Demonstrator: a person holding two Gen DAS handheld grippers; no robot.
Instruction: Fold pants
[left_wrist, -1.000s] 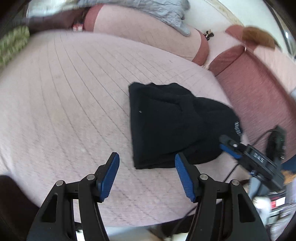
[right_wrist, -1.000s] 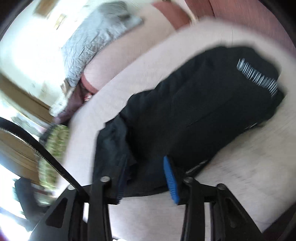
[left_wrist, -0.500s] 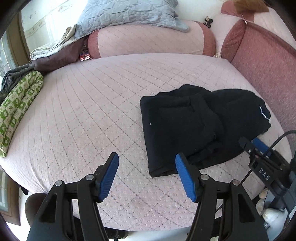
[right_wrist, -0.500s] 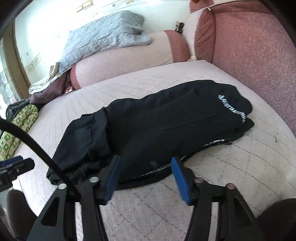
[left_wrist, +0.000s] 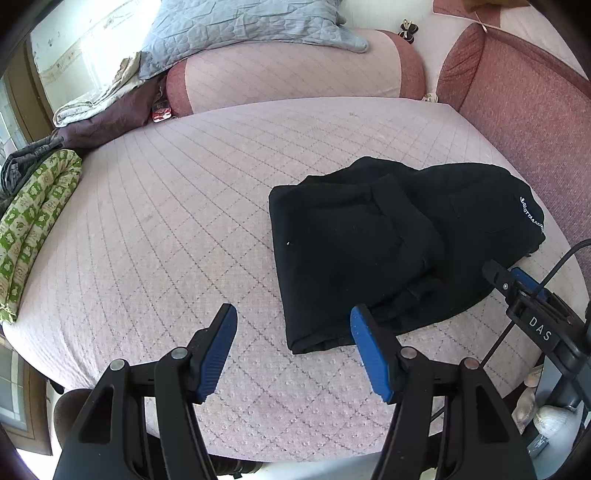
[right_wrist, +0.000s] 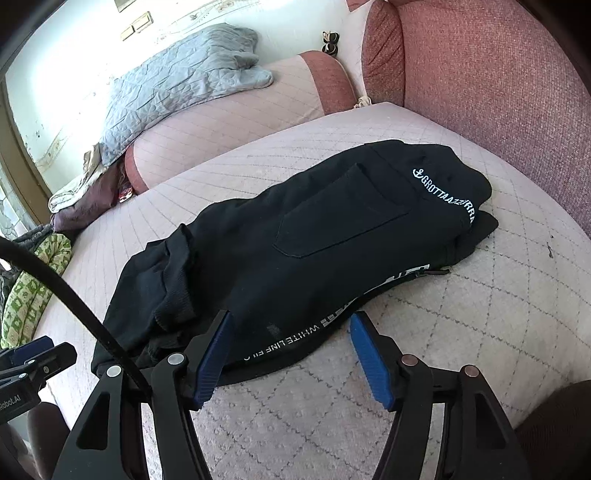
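Black pants (left_wrist: 373, 243) lie folded in a bundle on the pink quilted bed, right of centre; white lettering shows on the waistband. In the right wrist view the pants (right_wrist: 295, 251) fill the middle. My left gripper (left_wrist: 291, 325) is open and empty, above the bed's near edge, just in front of the bundle's near left corner. My right gripper (right_wrist: 290, 332) is open and empty, at the bundle's near edge without holding it. It also shows in the left wrist view (left_wrist: 517, 284) at the right of the pants.
Pink quilted bed (left_wrist: 166, 229) with a bolster (left_wrist: 288, 74) and grey blanket (left_wrist: 240, 33) at the back. A green patterned cloth (left_wrist: 33, 221) lies at the left edge. A red padded wall (left_wrist: 524, 122) bounds the right side.
Both grippers have pulled back from the pants and steadied. The right gripper's jaws, earlier around the pants' edge, are now wider and free of the cloth. The bundle lies still.
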